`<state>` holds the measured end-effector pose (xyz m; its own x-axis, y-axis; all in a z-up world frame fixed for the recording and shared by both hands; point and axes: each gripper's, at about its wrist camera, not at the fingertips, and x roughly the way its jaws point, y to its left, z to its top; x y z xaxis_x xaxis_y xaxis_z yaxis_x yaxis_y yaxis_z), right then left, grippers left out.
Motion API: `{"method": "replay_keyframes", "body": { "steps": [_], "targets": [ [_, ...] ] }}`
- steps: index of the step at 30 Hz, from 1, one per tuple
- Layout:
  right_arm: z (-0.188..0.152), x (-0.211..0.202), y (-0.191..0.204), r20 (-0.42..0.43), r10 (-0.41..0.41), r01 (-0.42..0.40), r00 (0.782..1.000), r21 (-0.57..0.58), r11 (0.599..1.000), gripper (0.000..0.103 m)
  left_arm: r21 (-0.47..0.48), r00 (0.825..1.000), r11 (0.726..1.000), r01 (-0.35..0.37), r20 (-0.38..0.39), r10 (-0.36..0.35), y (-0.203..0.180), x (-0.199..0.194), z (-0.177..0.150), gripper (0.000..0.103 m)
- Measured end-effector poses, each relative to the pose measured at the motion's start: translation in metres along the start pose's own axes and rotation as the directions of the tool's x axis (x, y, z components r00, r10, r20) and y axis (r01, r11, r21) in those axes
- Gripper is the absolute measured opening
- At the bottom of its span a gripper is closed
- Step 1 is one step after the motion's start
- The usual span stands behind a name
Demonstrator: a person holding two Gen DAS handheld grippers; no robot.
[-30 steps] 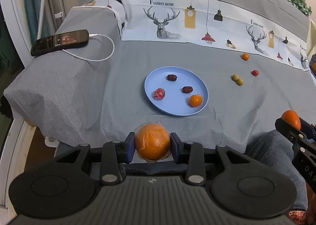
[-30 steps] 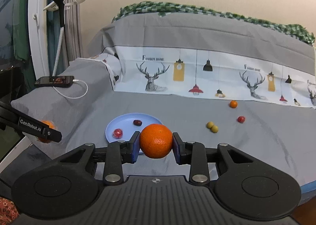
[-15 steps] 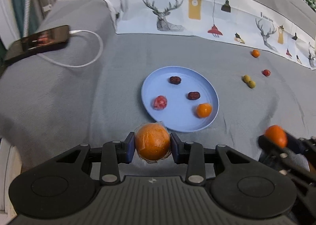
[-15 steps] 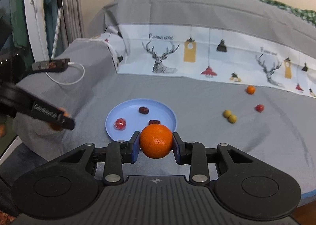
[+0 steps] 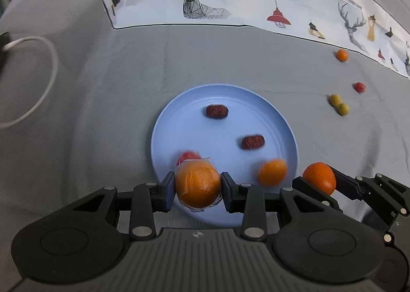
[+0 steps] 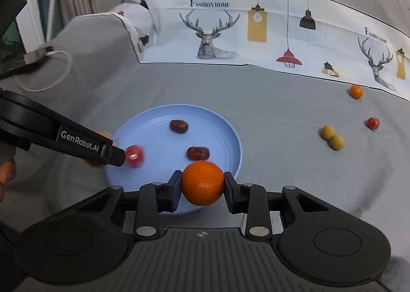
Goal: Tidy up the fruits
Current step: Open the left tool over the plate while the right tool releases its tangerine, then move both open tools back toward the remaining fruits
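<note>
- Left gripper (image 5: 197,187): clamped on a round orange wrapped in clear film (image 5: 198,184); pads press both sides. A second ago it hung short of the round pale-blue plastic plate (image 5: 164,123); now it is over the plate's near rim.
- Right gripper (image 6: 202,184): closed on a bare, glossy round orange (image 6: 202,182). It too has come forward and lower, from well back of the plate to its near edge, just right of the left gripper.
- Surface is a grey bedspread (image 5: 102,87), not a table; the plate has grown in both views, so both grippers are closing in together.
- On the plate ahead of the grippers: two dark-red wrinkled dates (image 5: 217,111), one small red wrapped fruit (image 5: 188,156) just beyond the left gripper, one small orange fruit (image 5: 272,172) between the two grippers.
- Loose, far to the right of the right gripper: two small yellow-green fruits (image 6: 332,137) touching, a small red round fruit (image 6: 372,123), a small orange round fruit (image 6: 356,91).
- Reading: carry nearly done, release onto the plate next. Free space lies mid-plate; both oranges could roll into the small fruits.
- Four loose fruits left afterwards.
</note>
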<state>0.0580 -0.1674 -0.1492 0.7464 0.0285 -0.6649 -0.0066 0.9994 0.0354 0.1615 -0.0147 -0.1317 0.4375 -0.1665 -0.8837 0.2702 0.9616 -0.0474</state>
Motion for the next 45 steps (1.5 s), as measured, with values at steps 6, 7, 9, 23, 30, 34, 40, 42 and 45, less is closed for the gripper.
{"method": "replay_keyframes", "body": {
  "steps": [6,7,9,23,30,34,40,42,45],
  "targets": [
    [0.017,0.041,-0.011,-0.018,0.021,-0.021,1.000,-0.011,1.000,0.036,0.020,1.000,1.000,-0.002,0.023,0.002,0.000,0.028,0.025,0.056],
    [0.019,0.046,-0.012,-0.024,0.031,-0.032,0.999,-0.017,0.999,0.037,0.032,0.999,0.999,0.013,0.044,-0.015,0.001,0.028,0.028,0.071],
    [0.026,0.054,-0.014,-0.047,0.042,-0.043,0.998,-0.029,0.999,0.056,0.036,0.996,0.999,-0.002,0.090,-0.001,0.003,0.019,0.032,0.103],
    [-0.008,-0.074,0.003,-0.078,0.076,-0.077,0.994,-0.010,0.997,0.100,-0.075,0.991,0.992,-0.104,0.073,0.110,0.034,-0.094,-0.070,0.103],
    [-0.012,-0.145,0.018,0.093,0.056,-0.049,0.994,-0.082,0.995,0.102,-0.108,0.970,0.992,-0.065,0.227,0.088,0.028,-0.157,-0.092,0.103],
    [-0.022,-0.181,0.023,0.172,0.049,-0.033,0.984,-0.098,0.995,0.102,-0.110,0.951,0.992,-0.067,0.294,0.097,0.018,-0.184,-0.103,0.103],
    [-0.032,-0.214,0.032,0.250,0.020,0.007,0.968,-0.107,0.994,0.102,-0.089,0.933,0.994,-0.061,0.348,0.088,0.009,-0.211,-0.122,0.103],
    [-0.037,-0.223,0.032,0.279,0.009,0.018,0.960,-0.094,0.995,0.102,-0.080,0.929,0.995,-0.064,0.359,0.088,0.007,-0.216,-0.126,0.103],
    [-0.042,-0.230,0.028,0.290,-0.007,0.027,0.957,-0.067,0.997,0.102,-0.065,0.935,0.997,-0.049,0.349,0.069,0.001,-0.218,-0.129,0.103]
  ]
}}
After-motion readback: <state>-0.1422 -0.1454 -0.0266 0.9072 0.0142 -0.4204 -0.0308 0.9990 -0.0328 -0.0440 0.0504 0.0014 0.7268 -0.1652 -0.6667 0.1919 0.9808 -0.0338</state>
